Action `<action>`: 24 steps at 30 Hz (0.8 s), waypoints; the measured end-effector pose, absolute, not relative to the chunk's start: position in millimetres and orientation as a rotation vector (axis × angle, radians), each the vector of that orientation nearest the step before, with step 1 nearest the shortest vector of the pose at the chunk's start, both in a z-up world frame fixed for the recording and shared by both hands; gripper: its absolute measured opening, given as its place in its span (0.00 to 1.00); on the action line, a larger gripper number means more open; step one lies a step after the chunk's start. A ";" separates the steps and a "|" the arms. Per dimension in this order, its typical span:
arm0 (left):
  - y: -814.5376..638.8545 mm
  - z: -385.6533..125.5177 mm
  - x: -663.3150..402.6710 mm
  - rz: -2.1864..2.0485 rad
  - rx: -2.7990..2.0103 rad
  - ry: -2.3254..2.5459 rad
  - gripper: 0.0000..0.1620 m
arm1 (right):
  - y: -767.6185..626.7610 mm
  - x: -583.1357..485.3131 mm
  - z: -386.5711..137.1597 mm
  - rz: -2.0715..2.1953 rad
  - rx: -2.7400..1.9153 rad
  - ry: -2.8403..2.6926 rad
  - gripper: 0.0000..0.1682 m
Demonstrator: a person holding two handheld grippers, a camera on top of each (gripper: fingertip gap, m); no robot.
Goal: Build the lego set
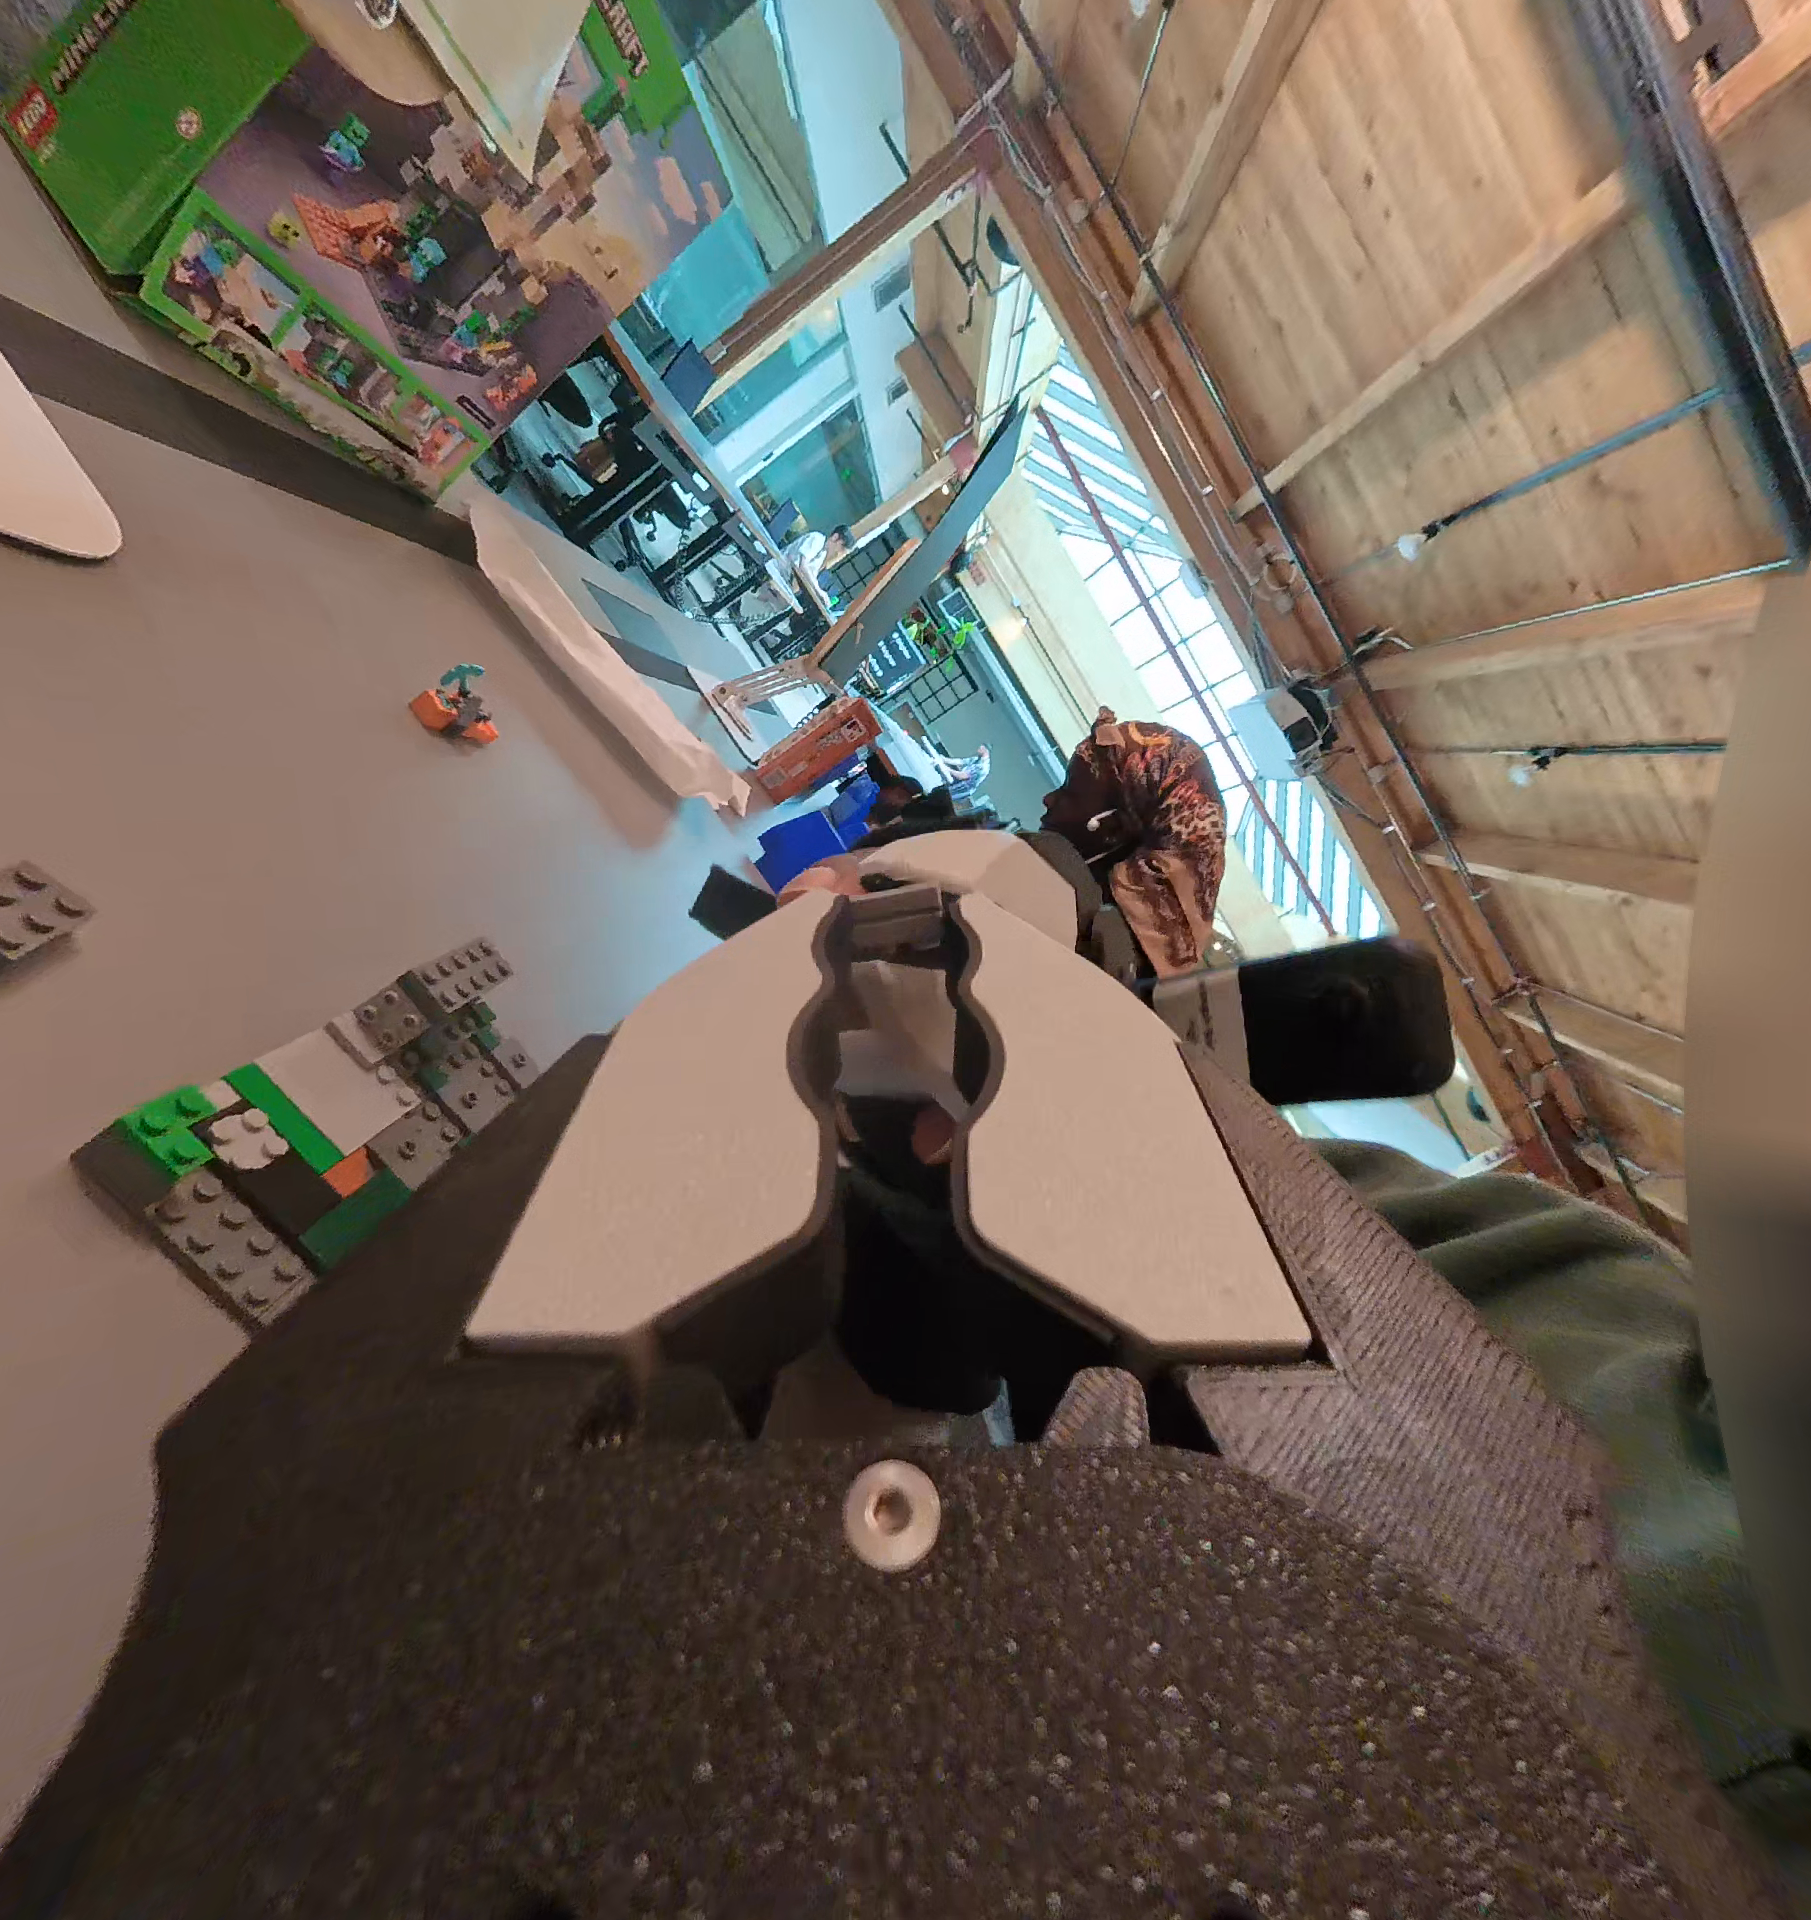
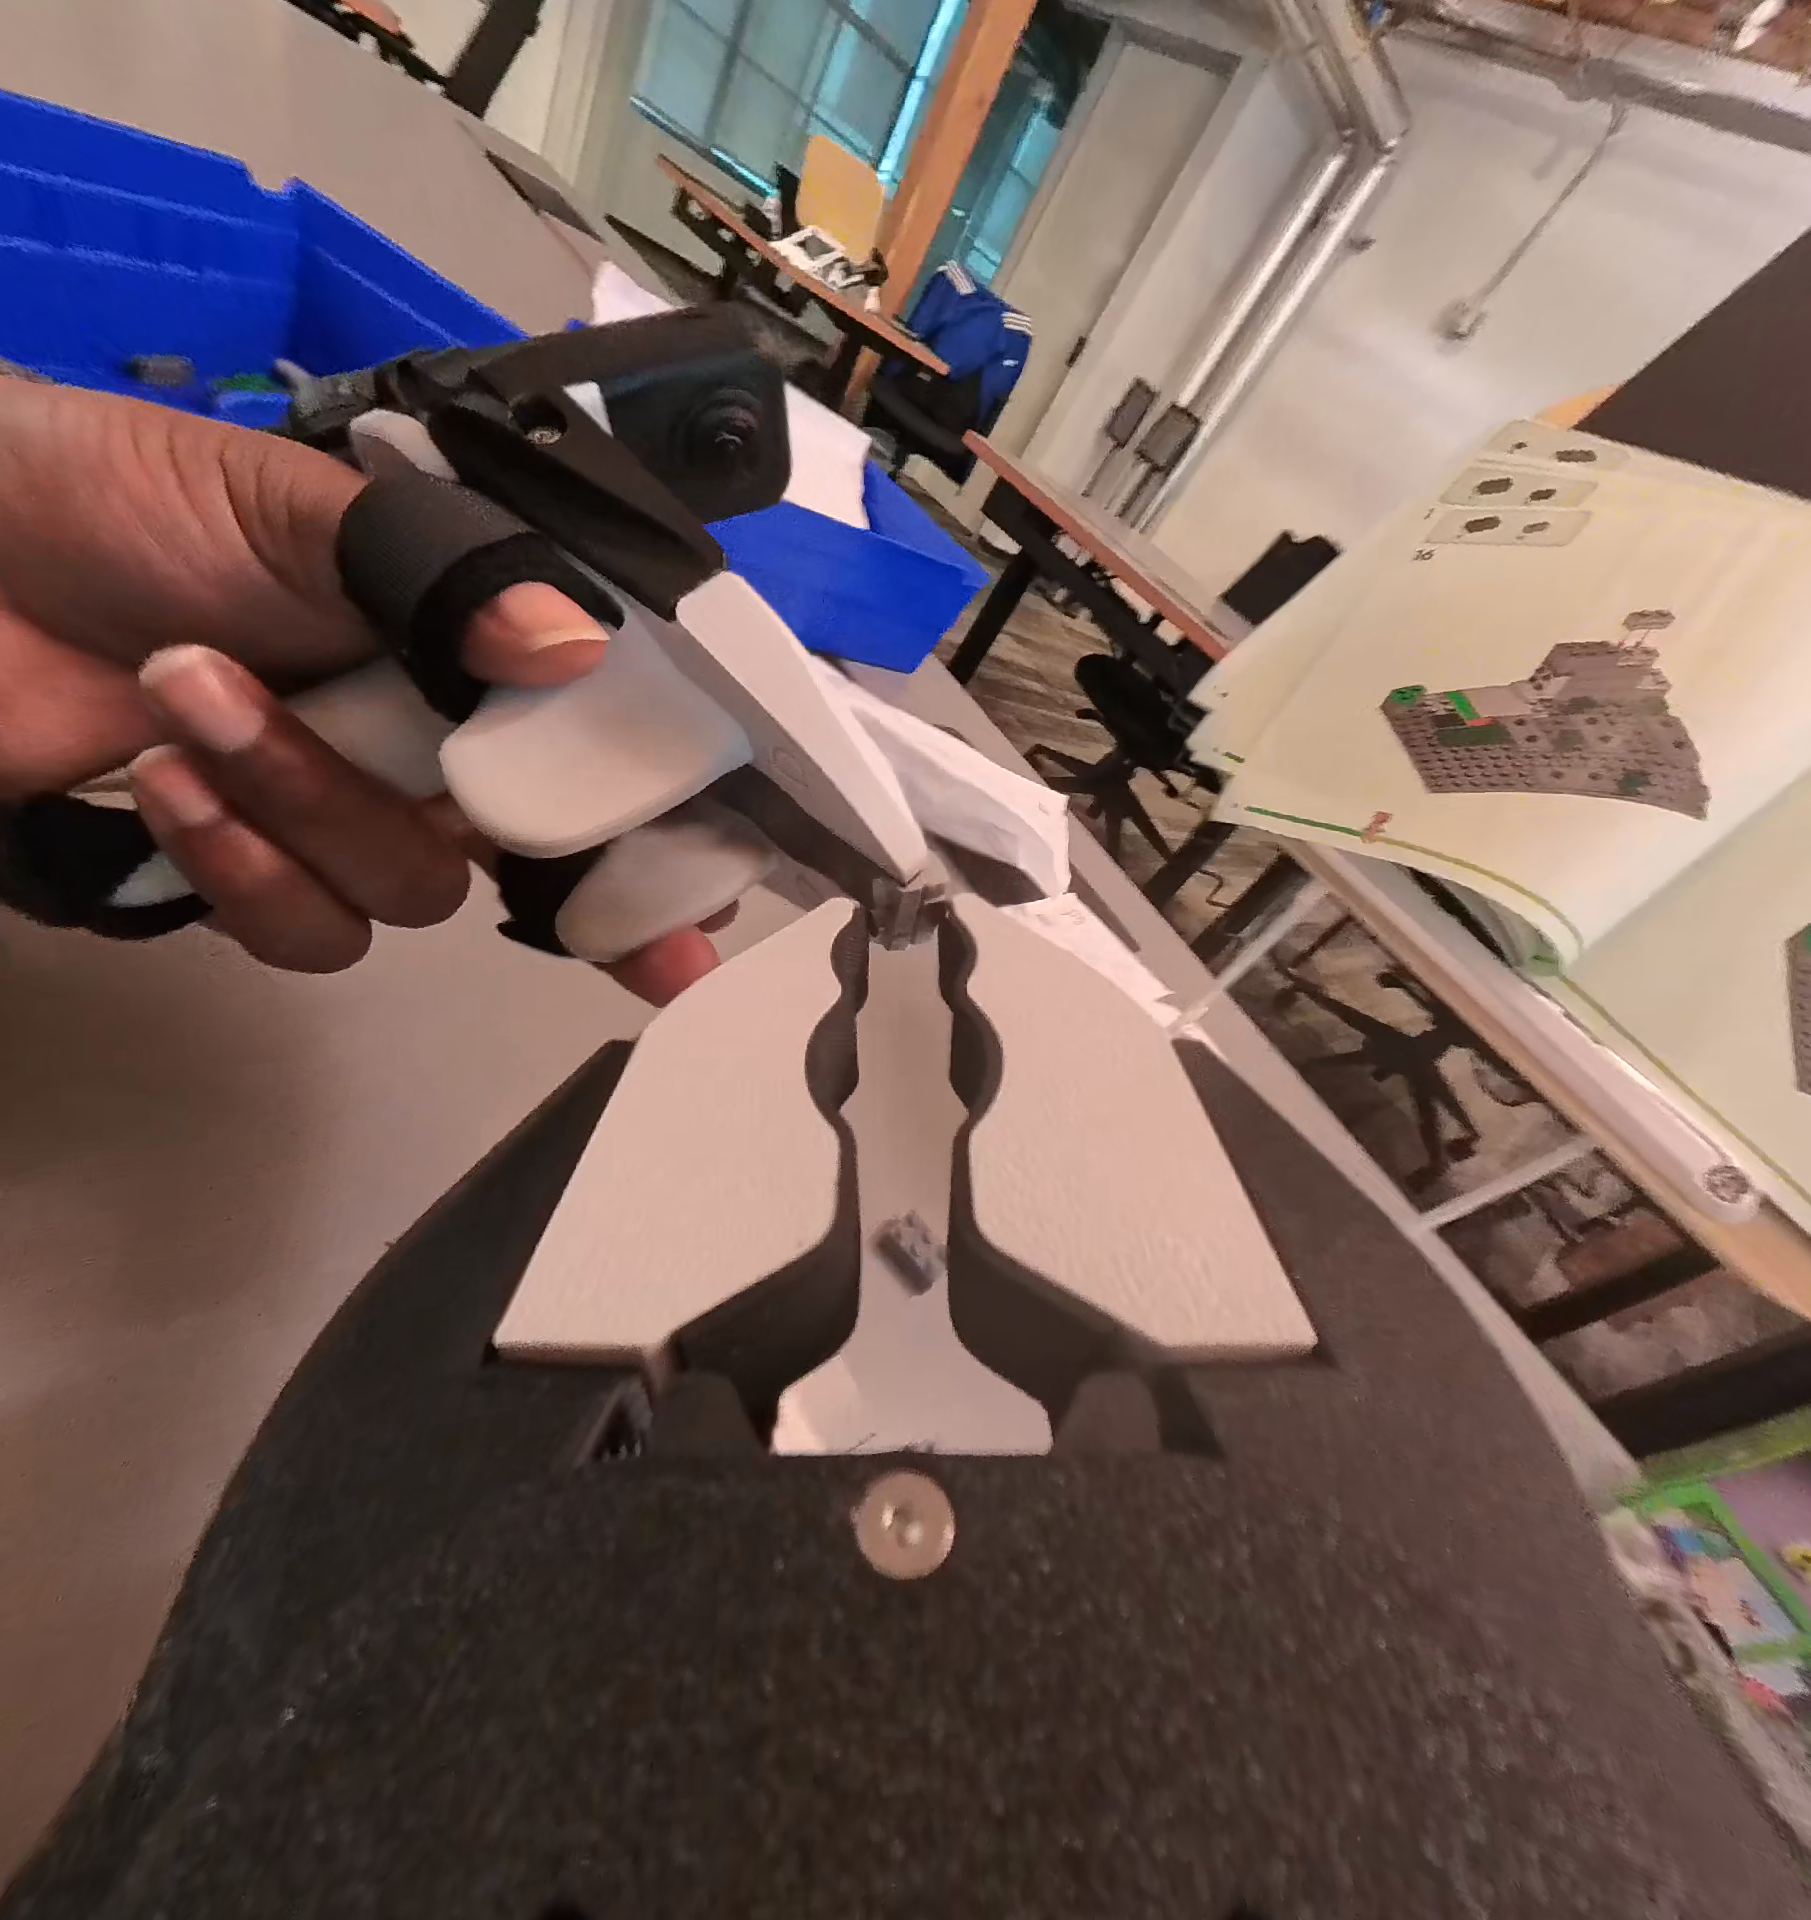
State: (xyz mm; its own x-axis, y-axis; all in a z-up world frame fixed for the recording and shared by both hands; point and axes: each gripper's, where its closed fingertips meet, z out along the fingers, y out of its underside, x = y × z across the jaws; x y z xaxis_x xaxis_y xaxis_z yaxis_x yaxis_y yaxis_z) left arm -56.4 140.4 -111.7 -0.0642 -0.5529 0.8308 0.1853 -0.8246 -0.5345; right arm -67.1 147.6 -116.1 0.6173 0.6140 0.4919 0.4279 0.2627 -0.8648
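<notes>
Both grippers meet tip to tip in the air above the grey table [image 2: 205, 1143]. My left gripper [image 1: 890, 930] is shut on a small grey Lego piece [image 1: 888, 927]. My right gripper [image 2: 896, 930] is shut on the same small grey piece [image 2: 898, 923], and the left gripper [image 2: 911, 878], held by a hand [image 2: 153, 582], comes in from the left. In the left wrist view the right gripper [image 1: 911, 883] faces me just beyond the piece. The part-built grey and green Lego model [image 1: 288, 1122] lies on the table to the left.
A loose grey plate [image 1: 13, 920] and a small orange figure [image 1: 454, 707] lie on the table. A tiny grey piece [image 2: 911, 1252] lies under the right gripper. The open instruction booklet [image 2: 1503, 675], a blue bin [image 2: 153, 260], the Lego box [image 1: 361, 239] and white paper [image 1: 610, 665] surround the area. The grippers are tip to tip, or close to it. It is some 15 cm from my left tips to the loose grey plate [image 1: 13, 920]. It is also in sight in the right wrist view [image 2: 911, 1244].
</notes>
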 end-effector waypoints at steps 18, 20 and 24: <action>58.4 -169.2 -45.9 -0.878 -1.242 1.699 0.12 | 47.2 -41.6 -173.6 1.471 -1.912 -1.849 0.07; 50.6 -170.0 -43.9 -0.852 -1.185 1.751 0.11 | 41.5 -41.2 -172.7 1.524 -1.924 -1.909 0.07; 42.3 -168.8 -42.5 -0.823 -1.120 1.787 0.09 | 36.4 -43.6 -174.7 1.565 -1.937 -1.989 0.07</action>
